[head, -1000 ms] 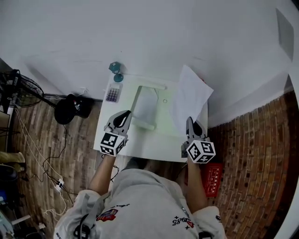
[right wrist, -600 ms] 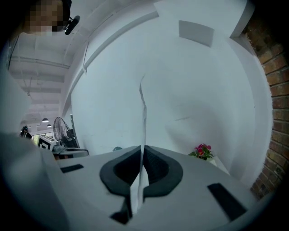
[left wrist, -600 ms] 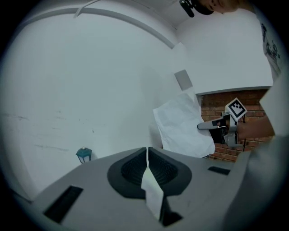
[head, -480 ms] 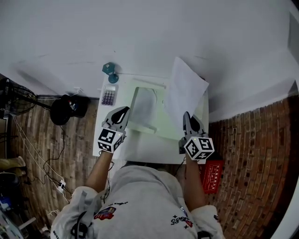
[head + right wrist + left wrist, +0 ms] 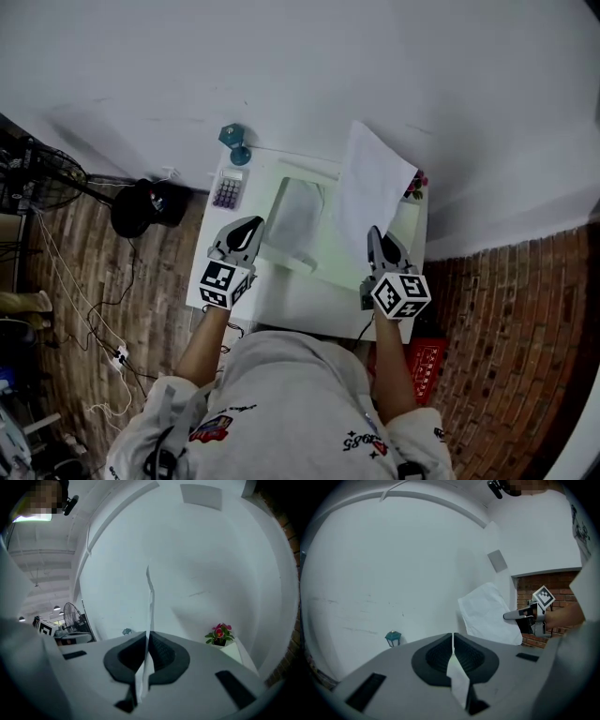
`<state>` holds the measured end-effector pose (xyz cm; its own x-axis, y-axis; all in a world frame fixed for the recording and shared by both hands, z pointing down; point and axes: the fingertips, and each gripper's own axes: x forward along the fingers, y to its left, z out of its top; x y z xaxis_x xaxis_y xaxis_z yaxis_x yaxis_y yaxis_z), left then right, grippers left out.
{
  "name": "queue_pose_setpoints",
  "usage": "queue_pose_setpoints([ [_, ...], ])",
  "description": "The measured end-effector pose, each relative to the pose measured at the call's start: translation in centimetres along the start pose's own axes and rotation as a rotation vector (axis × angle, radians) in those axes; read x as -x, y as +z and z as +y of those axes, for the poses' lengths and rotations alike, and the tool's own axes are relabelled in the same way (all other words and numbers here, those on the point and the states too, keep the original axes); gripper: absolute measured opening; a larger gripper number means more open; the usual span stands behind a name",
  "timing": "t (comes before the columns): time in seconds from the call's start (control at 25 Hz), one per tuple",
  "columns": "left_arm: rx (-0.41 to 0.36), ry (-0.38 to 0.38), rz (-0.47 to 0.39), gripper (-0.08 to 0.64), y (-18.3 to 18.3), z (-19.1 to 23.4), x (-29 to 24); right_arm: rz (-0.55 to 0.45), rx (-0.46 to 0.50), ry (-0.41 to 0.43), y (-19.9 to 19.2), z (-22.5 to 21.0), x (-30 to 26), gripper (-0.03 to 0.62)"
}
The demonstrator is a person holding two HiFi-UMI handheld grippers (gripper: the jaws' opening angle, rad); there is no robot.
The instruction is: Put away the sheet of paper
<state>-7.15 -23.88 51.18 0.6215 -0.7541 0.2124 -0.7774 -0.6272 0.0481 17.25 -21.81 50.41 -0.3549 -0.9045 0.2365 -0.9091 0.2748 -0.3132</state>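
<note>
Swinging in from the table's (image 5: 309, 302) right edge, the sheet of paper (image 5: 373, 192) is now standing upright nearer the middle, with the right gripper (image 5: 377, 240) clamping its near edge. The left gripper (image 5: 249, 234) is pinching the clear folder's (image 5: 298, 214) raised cover toward the left edge. The sheet is seemingly still waiting to go in; sliding it in and closing the folder remain.
</note>
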Motion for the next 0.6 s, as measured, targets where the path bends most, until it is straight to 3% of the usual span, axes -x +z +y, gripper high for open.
queue_pose_setpoints([
  [0.32, 0.013, 0.072, 0.015, 0.028, -1.0, 1.3, 2.0, 0.048, -0.089, 0.069, -2.3, 0.7, -2.6, 0.005],
  [0.6, 0.031, 0.114, 0.031, 0.028, -1.8, 2.3, 3.3, 0.133, -0.200, 0.115, -7.0, 1.0, -5.6, 0.008],
])
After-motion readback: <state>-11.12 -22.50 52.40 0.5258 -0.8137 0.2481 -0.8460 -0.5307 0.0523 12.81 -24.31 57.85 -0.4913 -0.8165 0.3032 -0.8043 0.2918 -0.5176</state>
